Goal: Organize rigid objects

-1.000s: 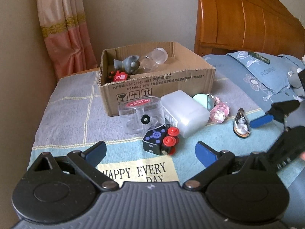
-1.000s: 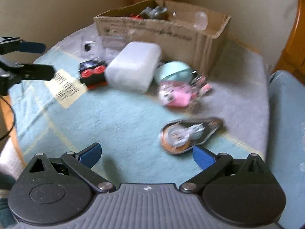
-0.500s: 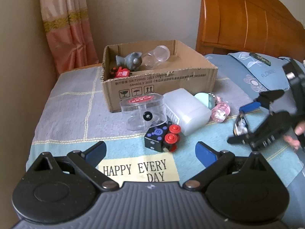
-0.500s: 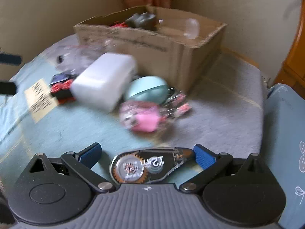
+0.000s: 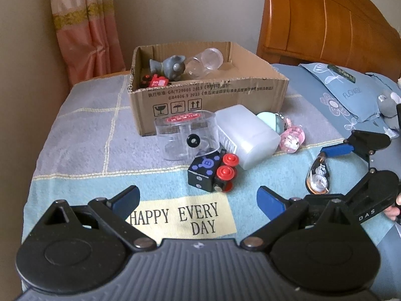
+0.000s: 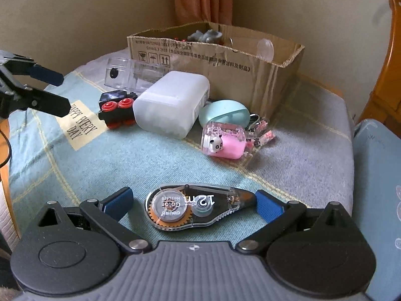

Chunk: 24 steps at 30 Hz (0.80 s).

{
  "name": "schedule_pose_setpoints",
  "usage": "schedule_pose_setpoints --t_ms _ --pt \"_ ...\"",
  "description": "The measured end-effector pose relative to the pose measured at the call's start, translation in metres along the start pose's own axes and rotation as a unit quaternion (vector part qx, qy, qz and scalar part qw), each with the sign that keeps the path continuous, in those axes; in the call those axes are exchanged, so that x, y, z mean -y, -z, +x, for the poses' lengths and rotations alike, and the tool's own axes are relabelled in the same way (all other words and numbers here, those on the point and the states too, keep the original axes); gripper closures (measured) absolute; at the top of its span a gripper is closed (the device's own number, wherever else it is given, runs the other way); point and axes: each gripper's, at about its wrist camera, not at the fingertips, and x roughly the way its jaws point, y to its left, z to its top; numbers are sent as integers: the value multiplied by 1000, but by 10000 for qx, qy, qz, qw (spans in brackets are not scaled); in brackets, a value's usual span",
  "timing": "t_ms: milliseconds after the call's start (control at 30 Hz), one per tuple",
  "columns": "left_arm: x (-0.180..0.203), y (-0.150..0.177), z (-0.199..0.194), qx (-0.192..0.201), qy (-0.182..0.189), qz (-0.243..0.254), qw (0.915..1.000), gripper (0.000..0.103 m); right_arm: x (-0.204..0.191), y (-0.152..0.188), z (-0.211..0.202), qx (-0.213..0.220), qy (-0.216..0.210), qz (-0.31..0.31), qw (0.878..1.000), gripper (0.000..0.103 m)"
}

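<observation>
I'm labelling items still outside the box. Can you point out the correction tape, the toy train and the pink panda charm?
correction tape (image 6: 193, 209): right wrist view, clear casing by the gear wheel.
toy train (image 5: 213, 173): left wrist view, black body.
pink panda charm (image 6: 225, 143): right wrist view, pink body.

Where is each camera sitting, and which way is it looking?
Left wrist: on the left gripper, facing the cardboard box; the right gripper and a fingertip show.
Right wrist: on the right gripper, low over the correction tape; the left gripper shows.
Both share the box, toy train, white container and tape.
</observation>
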Motion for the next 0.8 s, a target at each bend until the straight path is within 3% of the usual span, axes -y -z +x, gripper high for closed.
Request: schedule_pose_setpoints --t_ms 400,800 --pt "0 -1 9 -147 -142 -185 9996 4 6 1 0 105 -374 -348 9986 0" --pt "18 0 26 -117 -227 223 9994 4 8 1 -3 29 -396 -375 9985 0"
